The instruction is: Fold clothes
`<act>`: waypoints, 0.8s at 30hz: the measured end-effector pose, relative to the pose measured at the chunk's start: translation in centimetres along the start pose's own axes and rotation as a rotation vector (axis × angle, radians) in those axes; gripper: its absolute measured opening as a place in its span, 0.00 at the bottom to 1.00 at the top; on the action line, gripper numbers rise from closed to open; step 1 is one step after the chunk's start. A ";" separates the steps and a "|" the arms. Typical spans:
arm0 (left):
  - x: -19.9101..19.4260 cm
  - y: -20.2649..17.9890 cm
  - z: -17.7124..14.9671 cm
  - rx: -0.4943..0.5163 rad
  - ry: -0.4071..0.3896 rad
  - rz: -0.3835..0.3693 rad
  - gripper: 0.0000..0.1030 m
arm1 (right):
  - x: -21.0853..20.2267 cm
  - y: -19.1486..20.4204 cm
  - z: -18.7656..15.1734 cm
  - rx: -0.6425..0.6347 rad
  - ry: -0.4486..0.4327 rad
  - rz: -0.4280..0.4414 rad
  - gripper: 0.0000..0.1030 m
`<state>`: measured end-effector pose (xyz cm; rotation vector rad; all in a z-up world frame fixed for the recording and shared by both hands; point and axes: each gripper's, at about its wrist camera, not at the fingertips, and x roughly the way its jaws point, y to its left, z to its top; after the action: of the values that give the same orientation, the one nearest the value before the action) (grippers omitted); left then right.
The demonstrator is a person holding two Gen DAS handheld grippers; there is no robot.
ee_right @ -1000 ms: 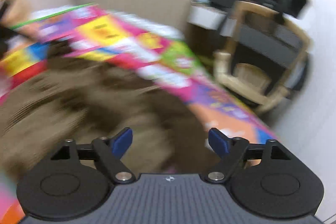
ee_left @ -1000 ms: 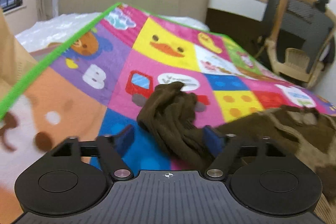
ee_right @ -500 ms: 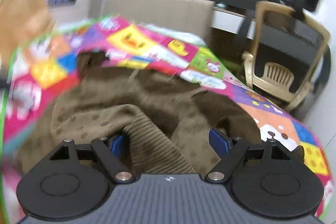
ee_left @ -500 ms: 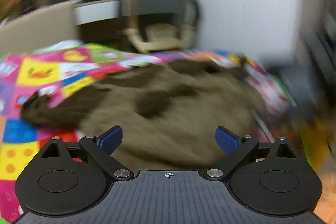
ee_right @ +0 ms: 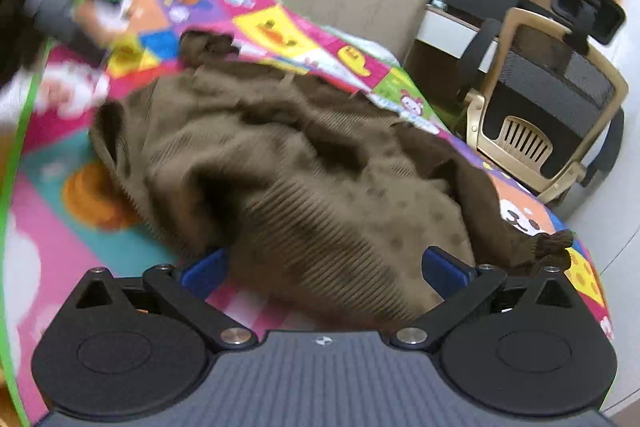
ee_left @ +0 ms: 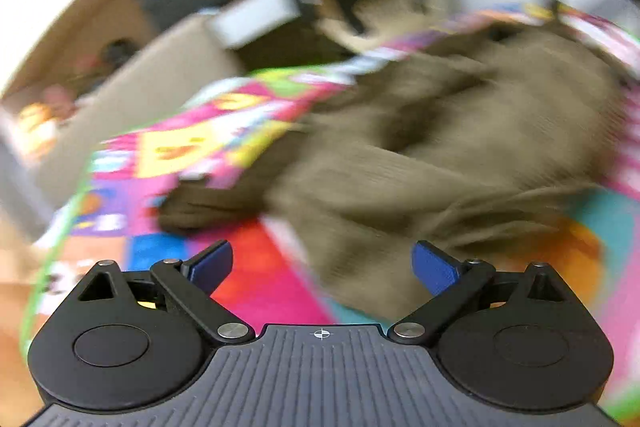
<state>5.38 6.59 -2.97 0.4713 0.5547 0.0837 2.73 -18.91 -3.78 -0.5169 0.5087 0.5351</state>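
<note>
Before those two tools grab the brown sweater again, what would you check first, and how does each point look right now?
1. Right tool open: ok; jaws just widened, ribbed hem between them, not pinched.
2. Left tool open: ok; jaws just widened, not gripping.
3. Sweater flat: not ok, bunched and creased.
4. Sweater fully on mat: ok.
5. Both sleeves located: cannot tell; one dark cuff lies by the right tool.
6. Left view sharp: not ok, blurred.
</note>
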 end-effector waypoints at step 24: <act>-0.2 -8.0 -1.1 0.324 -0.107 -0.070 1.00 | -1.3 -5.0 1.4 0.046 -0.042 -0.299 1.00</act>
<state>4.28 -0.13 -7.29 0.7666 0.4801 -0.1000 5.14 -22.29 -0.31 -0.5251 0.3937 0.2476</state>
